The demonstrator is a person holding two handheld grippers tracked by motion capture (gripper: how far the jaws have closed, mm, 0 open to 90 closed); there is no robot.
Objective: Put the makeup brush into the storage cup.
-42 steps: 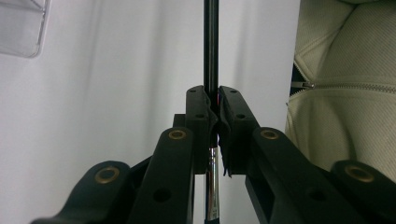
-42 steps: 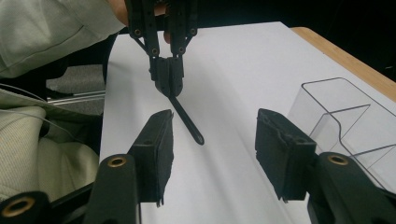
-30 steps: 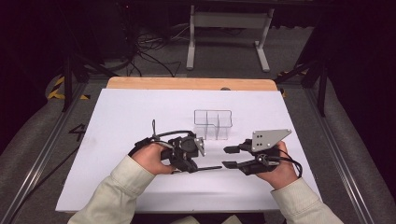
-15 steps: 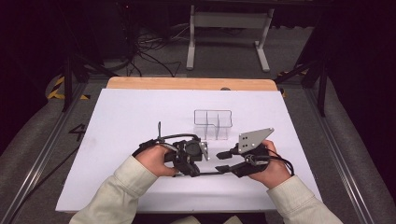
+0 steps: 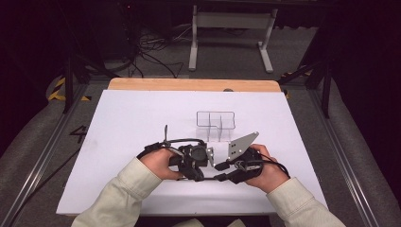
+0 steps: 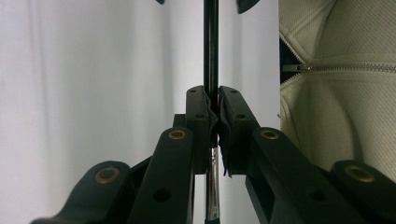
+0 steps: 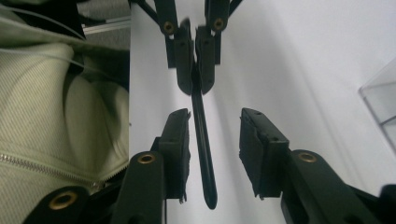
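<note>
A slim black pen point(image 6: 210, 46) with a silver section is clamped between the jaws of my left gripper point(image 6: 214, 112), which is shut on it. In the right gripper view the pen point(image 7: 201, 135) runs from the left gripper point(image 7: 195, 60) down between the jaws of my right gripper point(image 7: 215, 114). That gripper is open, and its pads stand apart on either side of the pen. In the high view both grippers meet near the table's front, the left gripper point(image 5: 195, 160) facing the right gripper point(image 5: 223, 169).
A clear plastic box point(image 5: 216, 124) with compartments stands just behind the grippers on the white table point(image 5: 142, 118); its corner point(image 7: 380, 100) shows at the right. A person's pale zipped jacket point(image 6: 336, 93) is close beside the jaws.
My right gripper has moved left toward the left one, so its open jaws now straddle the pen's free end. The left gripper has stayed in place, still holding the pen.
</note>
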